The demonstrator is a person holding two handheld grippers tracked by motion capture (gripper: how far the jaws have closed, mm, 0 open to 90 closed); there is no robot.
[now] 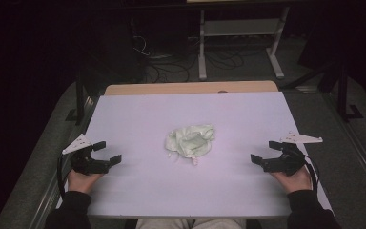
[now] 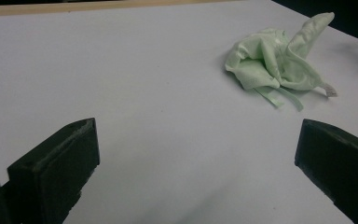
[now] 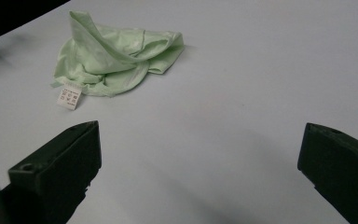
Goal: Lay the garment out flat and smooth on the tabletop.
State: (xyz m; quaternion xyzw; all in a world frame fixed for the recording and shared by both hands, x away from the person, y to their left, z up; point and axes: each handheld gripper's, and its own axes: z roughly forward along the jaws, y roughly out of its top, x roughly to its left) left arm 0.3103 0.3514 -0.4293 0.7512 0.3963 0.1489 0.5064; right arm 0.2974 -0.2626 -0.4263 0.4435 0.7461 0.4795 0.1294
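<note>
So far nothing has been done to the pale green garment: it lies crumpled in a loose heap near the middle of the table, a little nearer the person's edge than the far one, with one fold standing up and a white care label sticking out on the near side. Judging by that, all the handling is left, whether smoothing or folding. The left gripper rests near the table's left edge and the right gripper near its right edge, each well apart from the cloth. Both are held low and level in a hand, pointing inward toward the heap. Both pairs of jaws stand wide apart, with nothing between them.
</note>
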